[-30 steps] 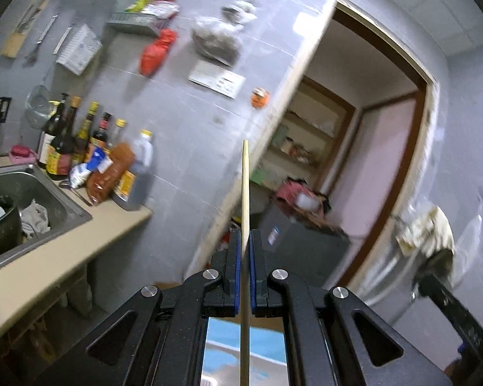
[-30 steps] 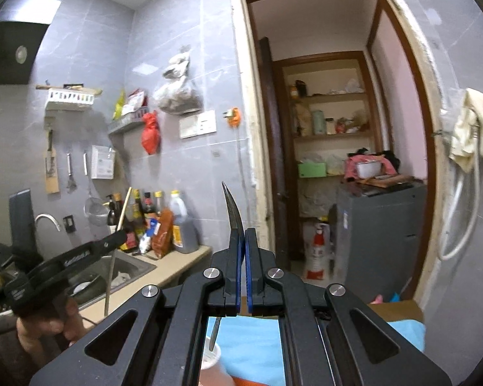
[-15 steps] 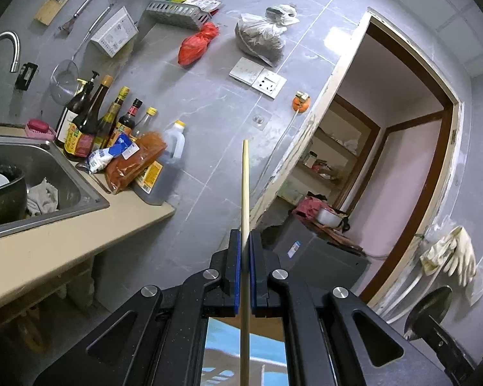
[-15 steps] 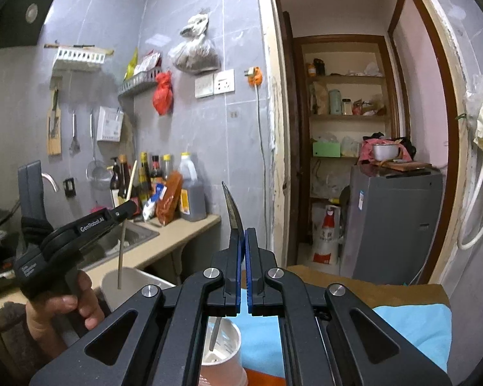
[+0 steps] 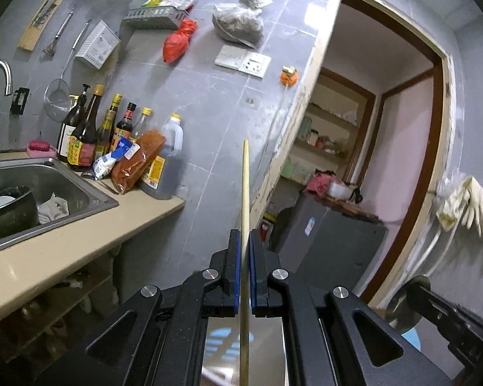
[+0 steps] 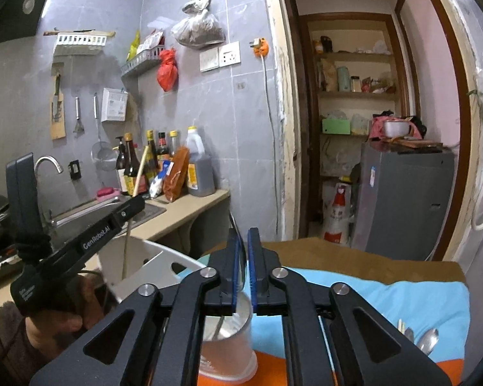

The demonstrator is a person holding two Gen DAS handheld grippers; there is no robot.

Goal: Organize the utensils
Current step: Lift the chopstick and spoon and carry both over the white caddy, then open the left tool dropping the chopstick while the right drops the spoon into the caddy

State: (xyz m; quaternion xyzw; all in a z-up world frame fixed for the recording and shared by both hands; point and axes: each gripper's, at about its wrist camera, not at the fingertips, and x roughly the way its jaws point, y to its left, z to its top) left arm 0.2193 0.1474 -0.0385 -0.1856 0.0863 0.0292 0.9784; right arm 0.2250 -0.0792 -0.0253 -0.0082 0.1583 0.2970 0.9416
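Note:
My left gripper (image 5: pixel 245 244) is shut on a wooden chopstick (image 5: pixel 244 193) that stands upright through the jaws. In the right wrist view the left gripper (image 6: pixel 135 204) holds the chopstick (image 6: pixel 127 241) with its lower end inside a white holder (image 6: pixel 145 265). My right gripper (image 6: pixel 243 241) is shut on a metal spoon (image 6: pixel 236 251), bowl up, its handle reaching down into a clear plastic cup (image 6: pixel 228 350) just below the jaws. More spoons (image 6: pixel 426 341) and chopsticks lie on the blue cloth (image 6: pixel 386 302) at the right.
A counter (image 5: pixel 64 251) with a sink (image 5: pixel 32 193) and several sauce bottles (image 5: pixel 112 135) lies to the left. A doorway (image 6: pixel 354 112) with shelves and a grey washing machine (image 6: pixel 402 199) is ahead. The table carries blue and orange cloth.
The left gripper has lowered the chopstick into the white holder. The right gripper has tilted down and brought the spoon's handle into the clear cup.

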